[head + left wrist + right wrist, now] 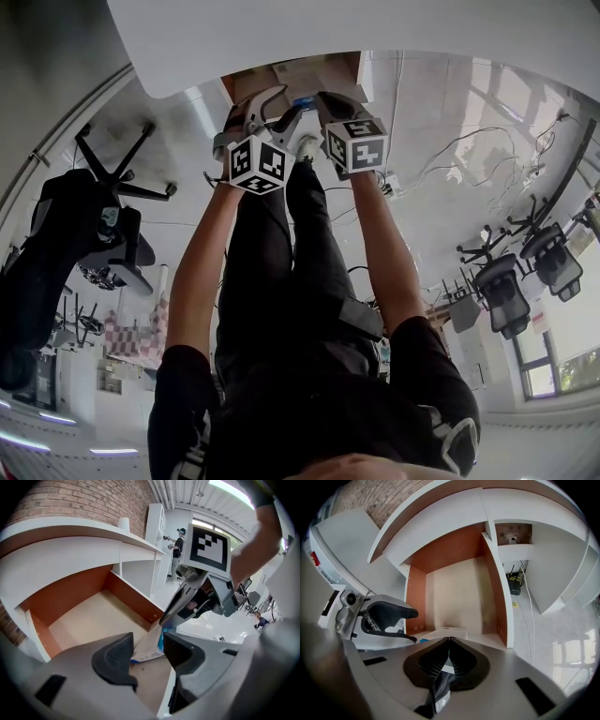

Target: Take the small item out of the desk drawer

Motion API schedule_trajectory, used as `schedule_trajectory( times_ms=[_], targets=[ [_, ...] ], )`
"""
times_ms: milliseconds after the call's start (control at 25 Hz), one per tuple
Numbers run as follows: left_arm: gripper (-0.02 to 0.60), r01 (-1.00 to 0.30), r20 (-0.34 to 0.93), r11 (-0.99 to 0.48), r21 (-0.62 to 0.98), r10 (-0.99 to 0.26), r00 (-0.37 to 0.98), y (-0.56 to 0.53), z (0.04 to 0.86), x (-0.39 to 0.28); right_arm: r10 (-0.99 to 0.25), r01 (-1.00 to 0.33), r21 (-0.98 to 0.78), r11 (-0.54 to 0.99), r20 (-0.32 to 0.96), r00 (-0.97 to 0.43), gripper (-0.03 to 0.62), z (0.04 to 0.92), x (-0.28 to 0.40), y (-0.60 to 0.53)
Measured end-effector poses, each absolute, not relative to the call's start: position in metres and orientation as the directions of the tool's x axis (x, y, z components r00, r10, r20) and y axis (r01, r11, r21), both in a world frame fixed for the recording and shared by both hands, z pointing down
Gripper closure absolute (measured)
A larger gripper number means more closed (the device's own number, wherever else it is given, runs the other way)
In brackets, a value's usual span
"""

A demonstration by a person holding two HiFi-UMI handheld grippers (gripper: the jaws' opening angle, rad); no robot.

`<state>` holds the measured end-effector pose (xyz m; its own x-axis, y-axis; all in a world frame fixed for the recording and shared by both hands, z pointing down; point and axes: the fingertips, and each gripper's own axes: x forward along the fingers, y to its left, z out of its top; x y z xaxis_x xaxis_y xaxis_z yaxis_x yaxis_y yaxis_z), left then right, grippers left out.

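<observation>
One open drawer (84, 616) under the tabletop (70, 527), one small white-and-blue box (147, 648) tilted near the drawer's front, two grippers over it, left gripper (149, 644) wide with the box in its gap, right gripper (449, 639) pinched on the box's upper edge

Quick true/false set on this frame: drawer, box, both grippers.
1. The drawer is shut. False: it stands pulled open.
2. The left gripper has its jaws apart, gripping nothing. True.
3. The right gripper is closed on an edge of the small box. True.
4. The small box lies on top of the desk. False: it is inside the drawer, near its front edge.
</observation>
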<state>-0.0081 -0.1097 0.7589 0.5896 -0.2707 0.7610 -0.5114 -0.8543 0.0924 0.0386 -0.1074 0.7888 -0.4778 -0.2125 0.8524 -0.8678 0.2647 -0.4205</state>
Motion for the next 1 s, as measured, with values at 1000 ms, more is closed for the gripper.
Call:
schedule_trajectory(
  times_ms=[1000],
  targets=[
    [0.388, -0.472, 0.836, -0.88, 0.042, -0.228, 0.498, -0.115, 0.785, -0.02, -0.27, -0.847, -0.443, 0.293, 0.812, -0.518, 0.568, 0.781, 0.021, -0.134]
  ],
)
